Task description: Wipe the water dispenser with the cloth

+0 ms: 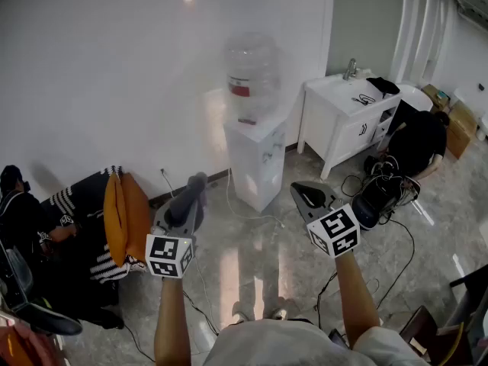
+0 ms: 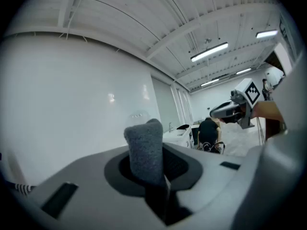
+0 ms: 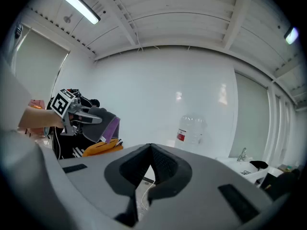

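The white water dispenser (image 1: 256, 160) stands against the far wall with a clear bottle (image 1: 250, 69) on top; the bottle (image 3: 191, 129) also shows ahead in the right gripper view. My left gripper (image 1: 192, 191) is held in the air in front of and to the left of the dispenser, shut on a grey cloth (image 1: 185, 201). The cloth (image 2: 146, 149) sticks up between the jaws in the left gripper view, and in the right gripper view the cloth (image 3: 101, 122) shows a purple side. My right gripper (image 1: 304, 195) hovers to the dispenser's right front, jaws shut (image 3: 151, 150) with nothing in them.
A white sink cabinet (image 1: 345, 122) stands right of the dispenser. A person in black (image 1: 418, 139) crouches beside it among cables (image 1: 379, 191). Orange cushions (image 1: 126, 215) and another person (image 1: 23, 218) are at the left. A cord (image 1: 229, 197) runs along the floor by the dispenser.
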`<state>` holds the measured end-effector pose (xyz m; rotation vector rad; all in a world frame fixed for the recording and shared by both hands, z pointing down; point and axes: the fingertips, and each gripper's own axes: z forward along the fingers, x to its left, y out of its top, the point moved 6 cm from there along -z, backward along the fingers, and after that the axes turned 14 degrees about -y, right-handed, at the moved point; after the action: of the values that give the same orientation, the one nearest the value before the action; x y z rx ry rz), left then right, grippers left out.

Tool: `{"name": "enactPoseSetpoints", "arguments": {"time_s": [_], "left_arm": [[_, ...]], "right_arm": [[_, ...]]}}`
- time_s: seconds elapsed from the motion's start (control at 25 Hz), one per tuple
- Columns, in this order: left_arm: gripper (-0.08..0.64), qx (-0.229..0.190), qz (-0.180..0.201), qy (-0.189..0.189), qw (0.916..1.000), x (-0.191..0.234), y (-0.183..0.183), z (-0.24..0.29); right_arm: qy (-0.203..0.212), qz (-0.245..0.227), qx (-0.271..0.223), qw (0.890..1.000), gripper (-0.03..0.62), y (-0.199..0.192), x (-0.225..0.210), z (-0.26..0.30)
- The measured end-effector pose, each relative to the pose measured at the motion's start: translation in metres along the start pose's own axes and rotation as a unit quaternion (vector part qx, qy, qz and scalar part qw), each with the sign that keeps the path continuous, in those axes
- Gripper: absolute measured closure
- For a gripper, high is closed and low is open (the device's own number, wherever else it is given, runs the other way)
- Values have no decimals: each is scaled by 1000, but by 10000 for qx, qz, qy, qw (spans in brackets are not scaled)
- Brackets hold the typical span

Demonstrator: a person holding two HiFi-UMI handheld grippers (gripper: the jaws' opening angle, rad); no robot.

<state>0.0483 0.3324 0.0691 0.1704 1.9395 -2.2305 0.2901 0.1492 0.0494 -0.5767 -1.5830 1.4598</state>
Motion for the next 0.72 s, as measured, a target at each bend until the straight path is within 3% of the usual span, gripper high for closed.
{"name": "enactPoseSetpoints", "arguments": {"time_s": [0.48, 0.72], "left_arm": [[485, 191, 297, -134, 9993, -35, 9, 45], [485, 229, 245, -155, 9993, -18, 6, 73]], "right_arm": [[352, 362, 43, 9987, 577, -23, -36, 9], [504, 519, 88, 9973, 577, -29, -45, 41]]}}
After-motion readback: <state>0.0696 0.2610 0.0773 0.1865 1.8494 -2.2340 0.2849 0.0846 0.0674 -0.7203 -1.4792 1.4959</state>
